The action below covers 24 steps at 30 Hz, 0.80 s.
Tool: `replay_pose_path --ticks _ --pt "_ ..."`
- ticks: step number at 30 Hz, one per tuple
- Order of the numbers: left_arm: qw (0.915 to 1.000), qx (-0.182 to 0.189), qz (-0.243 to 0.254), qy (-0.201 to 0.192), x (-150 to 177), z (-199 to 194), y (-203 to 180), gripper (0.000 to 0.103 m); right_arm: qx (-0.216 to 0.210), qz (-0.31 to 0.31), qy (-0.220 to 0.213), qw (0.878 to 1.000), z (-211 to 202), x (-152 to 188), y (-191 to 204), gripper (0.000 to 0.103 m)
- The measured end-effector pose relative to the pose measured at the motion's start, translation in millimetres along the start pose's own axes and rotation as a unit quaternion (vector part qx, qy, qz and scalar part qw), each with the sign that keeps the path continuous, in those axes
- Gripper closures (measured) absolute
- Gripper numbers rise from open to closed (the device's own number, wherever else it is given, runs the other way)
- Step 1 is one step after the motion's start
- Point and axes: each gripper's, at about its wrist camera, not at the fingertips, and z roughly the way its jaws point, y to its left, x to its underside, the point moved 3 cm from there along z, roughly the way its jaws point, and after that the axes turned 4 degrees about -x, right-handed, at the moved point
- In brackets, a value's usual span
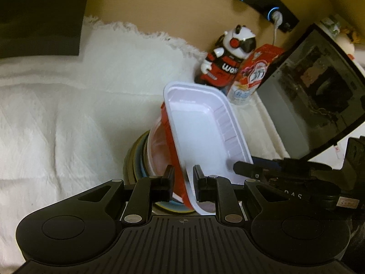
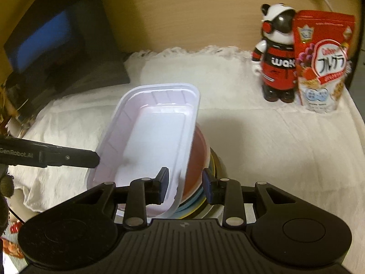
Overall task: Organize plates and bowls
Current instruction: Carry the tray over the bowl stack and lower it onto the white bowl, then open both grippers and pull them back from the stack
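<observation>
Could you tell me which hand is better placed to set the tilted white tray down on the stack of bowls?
Probably left: the left gripper is shut on the rim of the white tray, just above the stack of bowls. The right gripper only straddles the rim, a gap beside one finger.

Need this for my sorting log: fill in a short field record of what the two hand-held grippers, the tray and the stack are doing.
tray: white rectangular tray, tilted over the stack
stack: round plates and bowls, on the white cloth
left hand-held gripper: shut on the tray's rim
right hand-held gripper: straddles the rim on the tray's other side, gap visible, seems open
background: bear figure and cereal bag, upright, side by side
</observation>
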Motion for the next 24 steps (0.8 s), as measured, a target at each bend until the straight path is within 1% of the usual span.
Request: replay_pose_path --ticks 3,6,8,11,14,17,22,24 --pt "0.9996 0.002 -0.017 -0.023 4 -5 4 0.084 0.009 0.007 -0.022 1.000 -8 1 -1 0.071" --pt "0.9976 0.000 -0.042 -0.055 14 -15 7 0.084 0.017 0.003 -0.048 0.999 -21 4 -3 0.071" --pt "0.9958 -0.010 -0.056 -0.072 22 -22 8 0.084 0.023 -0.003 -0.066 0.998 -32 7 -6 0.070" --pt "0.9924 -0.030 -0.070 -0.097 40 -34 1 0.084 0.019 -0.003 -0.091 0.996 -52 15 -13 0.064" --pt "0.9881 -0.049 -0.084 -0.119 66 -44 -13 0.084 0.015 -0.002 -0.105 0.994 -73 29 -20 0.063" --pt "0.9874 -0.059 -0.077 -0.125 100 -50 -37 0.085 0.005 0.002 -0.104 0.995 -91 53 -25 0.056" --pt "0.9810 -0.099 -0.044 -0.161 154 -59 -83 0.088 -0.005 -0.018 -0.071 0.997 -99 107 -20 0.056" --pt "0.9784 -0.109 -0.040 -0.171 174 -59 -98 0.088 -0.005 -0.028 -0.063 0.998 -100 130 -15 0.056"
